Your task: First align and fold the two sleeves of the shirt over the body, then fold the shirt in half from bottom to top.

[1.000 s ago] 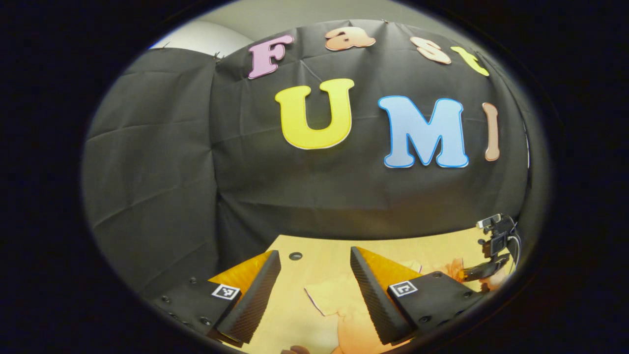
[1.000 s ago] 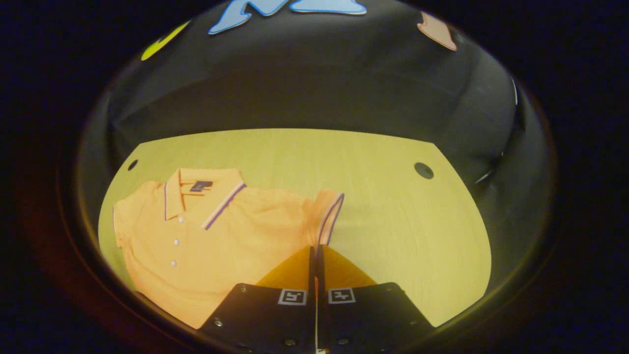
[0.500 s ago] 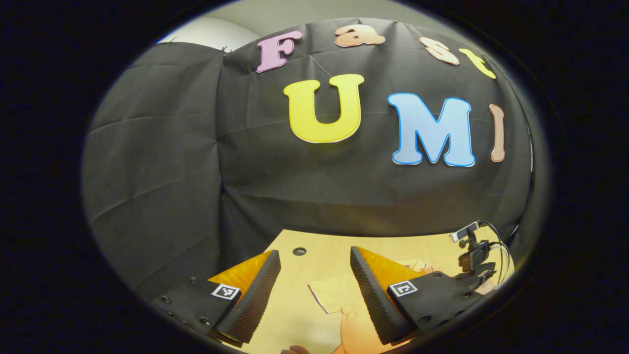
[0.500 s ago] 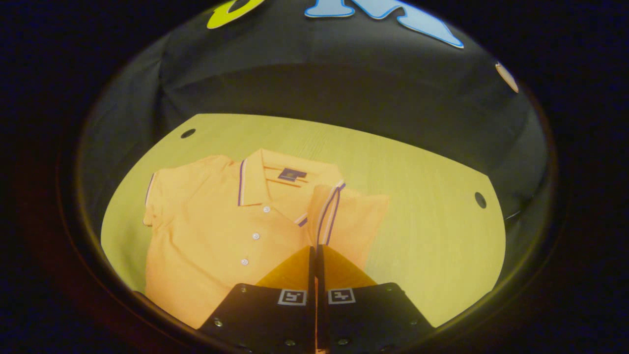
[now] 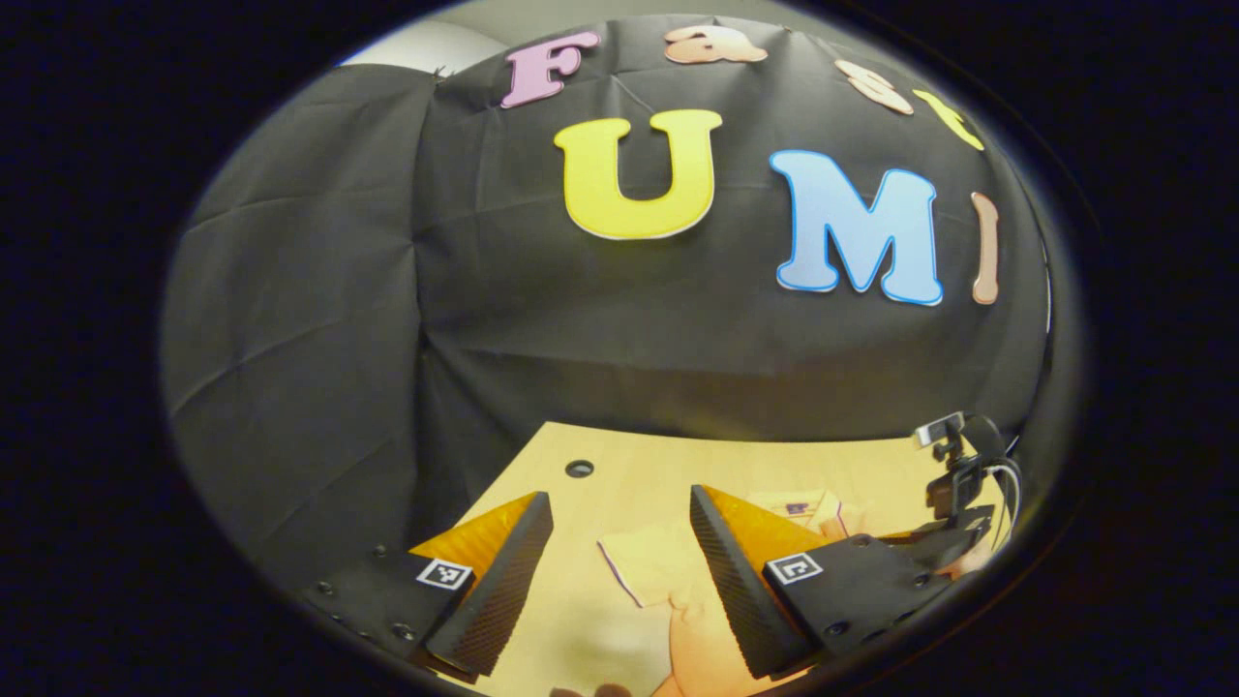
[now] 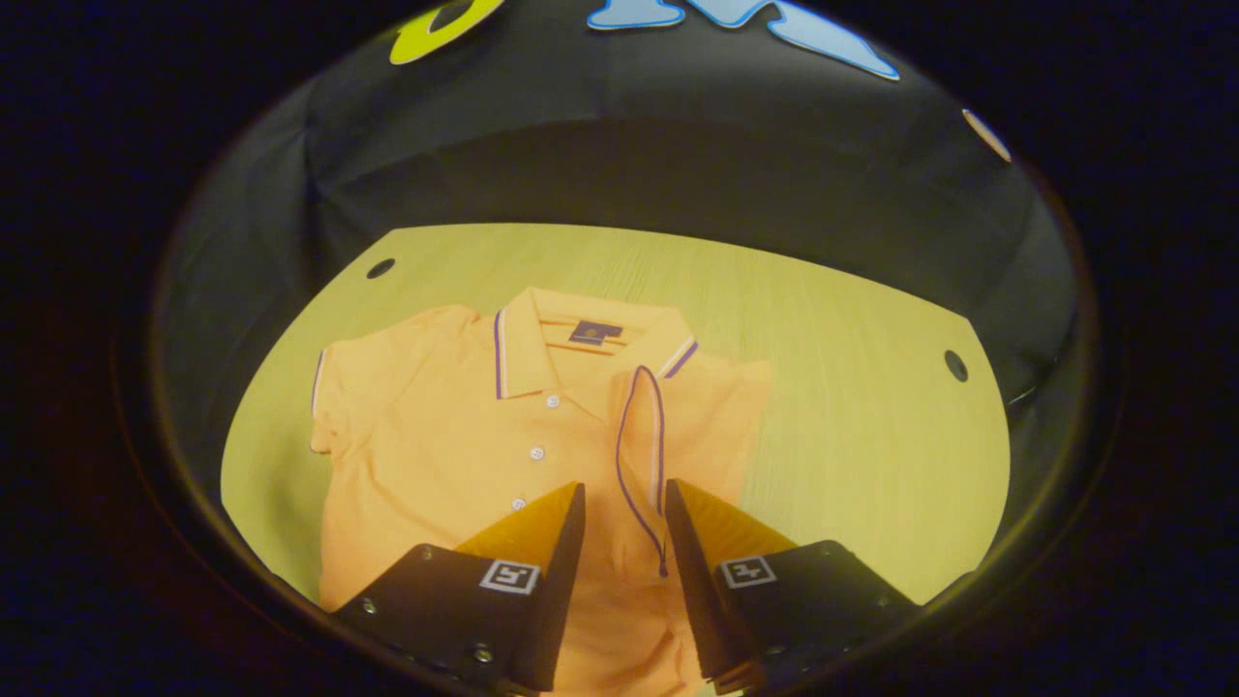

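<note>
Now sleeve [image 6: 647, 426] folded, hand-held gripper [image 6: 624, 503] parted

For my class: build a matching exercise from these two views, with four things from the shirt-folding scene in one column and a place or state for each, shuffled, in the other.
Things
1. right gripper
2. folded sleeve
3. other sleeve
4. polo shirt's collar

States
A. spread flat out to the side
B. at the shirt's far end
C. open, fingers either side of the striped cuff
D. lying over the shirt's body

Pairs: 1-C, 2-D, 3-A, 4-B
</note>
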The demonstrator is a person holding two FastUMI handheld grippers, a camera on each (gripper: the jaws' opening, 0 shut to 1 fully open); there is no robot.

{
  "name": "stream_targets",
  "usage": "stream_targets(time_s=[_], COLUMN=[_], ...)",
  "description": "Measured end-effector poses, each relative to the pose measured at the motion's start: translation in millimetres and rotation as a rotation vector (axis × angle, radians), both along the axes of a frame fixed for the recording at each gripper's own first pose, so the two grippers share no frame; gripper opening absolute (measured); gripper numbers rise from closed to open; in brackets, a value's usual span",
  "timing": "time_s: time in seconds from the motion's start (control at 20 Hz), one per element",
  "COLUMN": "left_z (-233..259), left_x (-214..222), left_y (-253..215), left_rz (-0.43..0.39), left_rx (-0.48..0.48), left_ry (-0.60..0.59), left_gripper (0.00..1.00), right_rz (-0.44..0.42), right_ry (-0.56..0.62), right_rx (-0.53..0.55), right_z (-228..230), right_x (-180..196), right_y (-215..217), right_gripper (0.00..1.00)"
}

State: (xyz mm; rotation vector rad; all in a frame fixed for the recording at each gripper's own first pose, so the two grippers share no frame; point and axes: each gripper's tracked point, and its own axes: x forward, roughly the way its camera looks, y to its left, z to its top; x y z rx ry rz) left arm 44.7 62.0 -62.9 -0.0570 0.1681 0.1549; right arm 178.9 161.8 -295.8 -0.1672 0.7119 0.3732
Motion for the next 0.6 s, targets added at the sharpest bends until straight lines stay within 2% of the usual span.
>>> stream_targets(time_s=[0.05, 0.1, 0.6], left_z=[-11, -23, -170], left_x=[8, 17, 99], left_y=[-1, -1, -7], left_rz=[-0.009, -0.017, -0.087], left_rx=[-0.001, -0.003, -0.050], left_ry=[0.016, 0.037, 0.291], left_gripper=[0.94, 0.95, 0.95], right_rz=[-0.001, -0.003, -0.085], right_ry=[-0.011, -0.021, -0.185], right_rx=[0.012, 0.020, 0.159], right_z=[6, 14, 112], right_x=[-5, -11, -81], right_y=[-1, -2, -33], right_gripper=[0.46, 0.53, 0.53])
